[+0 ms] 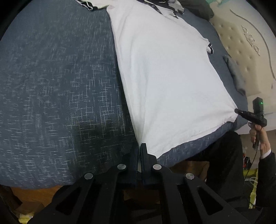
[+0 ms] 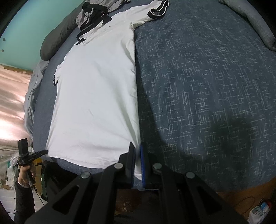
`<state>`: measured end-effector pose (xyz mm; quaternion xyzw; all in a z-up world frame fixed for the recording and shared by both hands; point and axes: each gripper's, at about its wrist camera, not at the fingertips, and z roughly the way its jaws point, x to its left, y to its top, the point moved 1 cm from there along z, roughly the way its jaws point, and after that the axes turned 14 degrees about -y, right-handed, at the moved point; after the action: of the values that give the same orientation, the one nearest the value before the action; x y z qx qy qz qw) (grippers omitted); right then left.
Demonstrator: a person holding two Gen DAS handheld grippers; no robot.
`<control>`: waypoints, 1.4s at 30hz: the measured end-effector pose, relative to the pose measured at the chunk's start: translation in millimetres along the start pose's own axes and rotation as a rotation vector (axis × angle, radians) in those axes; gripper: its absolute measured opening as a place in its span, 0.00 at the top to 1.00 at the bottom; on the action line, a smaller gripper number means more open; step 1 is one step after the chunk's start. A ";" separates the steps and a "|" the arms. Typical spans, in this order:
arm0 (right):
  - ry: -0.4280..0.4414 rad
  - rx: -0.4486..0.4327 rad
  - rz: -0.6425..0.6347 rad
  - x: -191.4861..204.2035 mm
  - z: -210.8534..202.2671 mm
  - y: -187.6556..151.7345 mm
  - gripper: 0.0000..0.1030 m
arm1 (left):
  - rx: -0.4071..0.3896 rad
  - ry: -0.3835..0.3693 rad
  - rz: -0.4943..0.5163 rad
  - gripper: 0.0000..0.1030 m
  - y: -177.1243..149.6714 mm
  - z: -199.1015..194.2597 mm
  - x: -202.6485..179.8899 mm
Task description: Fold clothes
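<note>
White polo shirt [image 1: 169, 82] lies flat and lengthwise on the blue bedspread [image 1: 57, 89], collar toward 12 o'clock, hem at the near bed edge toward 6. Left hand-held gripper [image 1: 141, 151] has its jaws pressed together on the hem corner at 6 o'clock in its own view; right hand-held gripper [image 2: 137, 155] pinches the other hem corner, white cloth visible between the blue-padded fingers [image 2: 142, 160]. Each gripper shows in the other's view at the opposite corner. Body spread smooth, sleeves with dark cuffs [image 2: 157, 10] out at the sides, no fold visible. Judged: thin, light, limp knit, drapes and slides easily on the bedspread, not fragile; corner holds at hem suit it, keep tension even so it doesn't bunch. Other clothes [image 2: 96, 12] heaped at 12 o'clock.
</note>
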<state>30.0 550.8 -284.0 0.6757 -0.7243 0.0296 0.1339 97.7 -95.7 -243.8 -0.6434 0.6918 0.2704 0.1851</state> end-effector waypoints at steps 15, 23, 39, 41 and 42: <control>0.010 -0.002 -0.015 -7.8 1.3 -14.5 0.54 | 0.008 0.019 -0.022 0.98 64.3 31.2 39.2; -0.047 0.015 -0.117 11.9 20.7 -21.6 0.77 | 0.000 0.028 -0.003 0.98 61.5 15.0 76.5; -0.037 0.048 -0.135 5.2 -2.3 -35.5 0.96 | 0.023 0.066 0.014 0.98 59.8 2.7 85.7; -0.047 0.053 -0.134 5.8 7.1 -37.6 0.96 | 0.034 0.073 0.001 0.98 59.7 9.8 91.2; -0.051 0.055 -0.133 7.1 11.5 -38.7 0.96 | 0.041 0.073 -0.005 0.98 59.7 14.0 93.4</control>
<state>66.0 538.0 -298.8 0.7264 -0.6797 0.0234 0.0988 27.6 -159.4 -303.1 -0.6507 0.7018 0.2320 0.1738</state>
